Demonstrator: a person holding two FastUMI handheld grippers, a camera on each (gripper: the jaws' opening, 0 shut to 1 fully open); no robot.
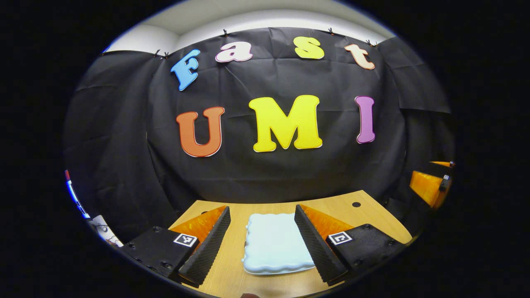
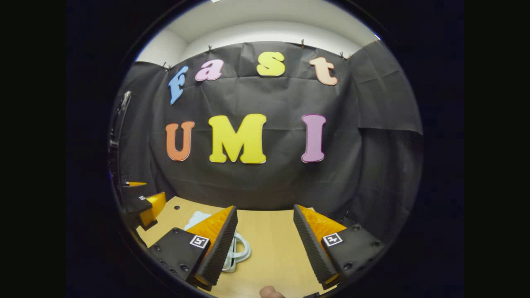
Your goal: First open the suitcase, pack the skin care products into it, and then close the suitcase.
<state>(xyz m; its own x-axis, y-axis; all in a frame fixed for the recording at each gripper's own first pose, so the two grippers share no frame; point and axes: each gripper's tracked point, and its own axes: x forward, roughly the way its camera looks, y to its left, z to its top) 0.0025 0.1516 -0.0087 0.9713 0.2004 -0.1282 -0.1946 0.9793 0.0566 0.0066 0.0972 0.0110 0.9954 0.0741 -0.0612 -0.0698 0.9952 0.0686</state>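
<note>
A pale blue suitcase (image 1: 273, 244) with a wavy rim lies flat and closed on the wooden table (image 1: 343, 211). In the left gripper view it sits between and below the fingers of my left gripper (image 1: 262, 209), which is open and holds nothing. In the right gripper view the suitcase (image 2: 196, 218) lies at the left, partly hidden by one finger, and its looped handle (image 2: 242, 250) pokes out beside that finger. My right gripper (image 2: 265, 209) is open above bare table, to the right of the case. Each view also catches the other gripper at its edge.
The black cloth wall closes off the far side of the table. A small round hole (image 1: 356, 204) is in the tabletop near the back edge. My right gripper (image 1: 430, 184) hangs at the right edge; my left gripper (image 2: 145, 207) shows at the far left.
</note>
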